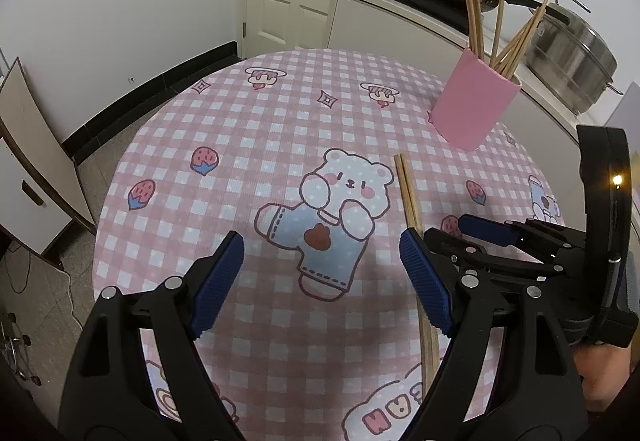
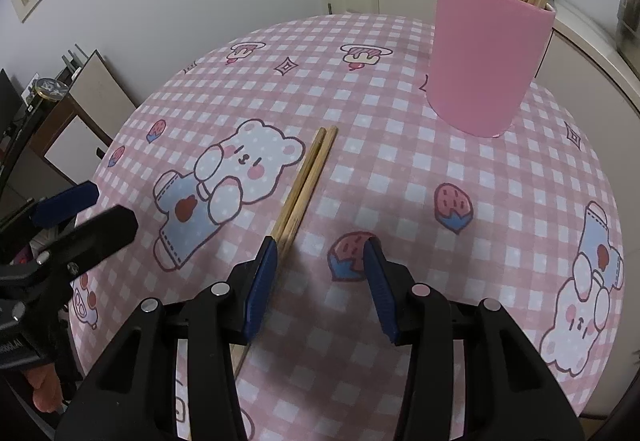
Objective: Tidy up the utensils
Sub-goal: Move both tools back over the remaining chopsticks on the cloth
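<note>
Above a round table draped in a pink checked cloth with cartoon bears (image 2: 400, 169), the right gripper (image 2: 320, 253) hangs with its blue-padded jaws apart and empty, the left pad just beside a pair of bare wooden chopsticks (image 2: 308, 177) lying flat on the cloth. To its left, the left gripper (image 1: 322, 253) also stands wide apart, holding nothing, the same pair (image 1: 409, 193) running under its right pad. Farther back stands a tall pink cylindrical holder (image 2: 488, 53), already bristling with several upright chopsticks. Judging by this, most sorting is done; the loose pair remains to be lifted and dropped in.
</note>
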### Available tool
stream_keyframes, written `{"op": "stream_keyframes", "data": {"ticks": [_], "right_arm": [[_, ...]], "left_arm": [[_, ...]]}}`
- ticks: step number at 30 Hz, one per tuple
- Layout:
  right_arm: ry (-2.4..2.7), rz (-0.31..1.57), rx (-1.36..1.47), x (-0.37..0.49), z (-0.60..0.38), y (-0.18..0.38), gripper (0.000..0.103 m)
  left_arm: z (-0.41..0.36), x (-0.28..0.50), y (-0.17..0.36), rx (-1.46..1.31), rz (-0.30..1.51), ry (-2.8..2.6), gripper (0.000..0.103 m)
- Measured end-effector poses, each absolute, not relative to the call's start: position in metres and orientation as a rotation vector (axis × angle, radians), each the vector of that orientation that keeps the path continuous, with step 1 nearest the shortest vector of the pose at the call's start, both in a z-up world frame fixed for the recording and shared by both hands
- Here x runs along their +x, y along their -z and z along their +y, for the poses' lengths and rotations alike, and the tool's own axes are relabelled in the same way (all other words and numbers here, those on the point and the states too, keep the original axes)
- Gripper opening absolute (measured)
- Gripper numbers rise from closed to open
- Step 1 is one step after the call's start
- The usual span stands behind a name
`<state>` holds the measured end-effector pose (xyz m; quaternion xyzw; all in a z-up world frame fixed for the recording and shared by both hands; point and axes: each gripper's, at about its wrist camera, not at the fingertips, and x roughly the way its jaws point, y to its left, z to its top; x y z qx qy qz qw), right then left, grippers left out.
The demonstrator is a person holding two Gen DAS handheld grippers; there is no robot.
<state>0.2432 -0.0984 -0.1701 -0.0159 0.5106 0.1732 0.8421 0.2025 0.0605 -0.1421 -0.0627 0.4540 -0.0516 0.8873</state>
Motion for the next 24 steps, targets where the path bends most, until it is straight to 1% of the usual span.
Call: {"op": "stream_keyframes", "data": {"ticks": [6,11,16,24], "right_arm": [[-0.348,1.085,-0.075,0.248,-0.089,0.174,0.044],[-0.341,1.094,-0.098,0.251,-0.088,0.176,0.047],[-0.335,1.088,-0.136,0.252,-0.084,0.176,0.047],[-0.355,1.110,-0.117,0.250,-0.090,0.175,0.047]], "left_arm": [[0.064,0.206,0.149,-0.136,0.957,0.110,0.079],[0.066,0.207,0.152,-0.138,0.961,0.106,0.079],[0.068,0.209,0.152,-0.152,0.969,0.095,0.079],[0.062,0.211,0.153,-0.139,0.970,0.110,0.080]]}}
